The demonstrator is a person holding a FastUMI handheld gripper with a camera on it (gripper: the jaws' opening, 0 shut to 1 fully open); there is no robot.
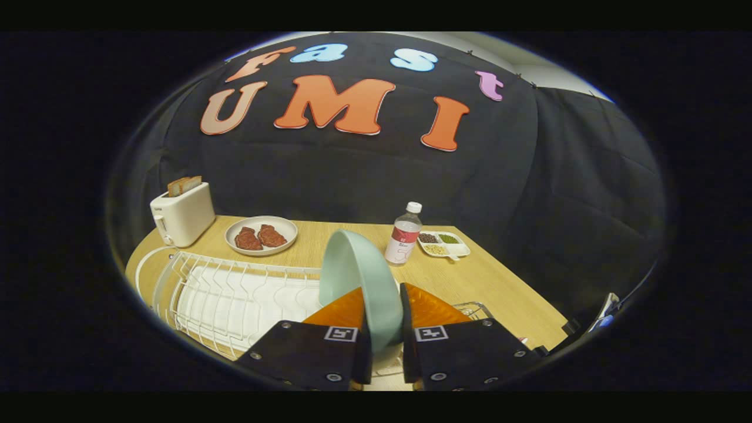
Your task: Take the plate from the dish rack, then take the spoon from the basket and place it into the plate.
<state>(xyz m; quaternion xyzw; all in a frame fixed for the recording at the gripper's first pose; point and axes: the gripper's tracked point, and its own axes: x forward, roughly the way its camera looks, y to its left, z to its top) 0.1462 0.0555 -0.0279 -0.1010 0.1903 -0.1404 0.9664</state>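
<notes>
A pale green plate (358,276) stands on edge between my two orange fingers (343,310), and both press on its rim. My gripper (383,305) is shut on the plate, which rises above the white wire dish rack (235,294). The rack lies below and to the left of the fingers on the wooden table (499,294). A bit of wire basket (477,308) peeks out just beyond the right finger; I cannot make out a spoon in it.
A white toaster (182,214) with bread stands beyond the rack at the far left. A white plate with two pieces of meat (261,235) lies behind the rack. A water bottle (404,234) and a small divided dish (443,244) sit beyond the fingers.
</notes>
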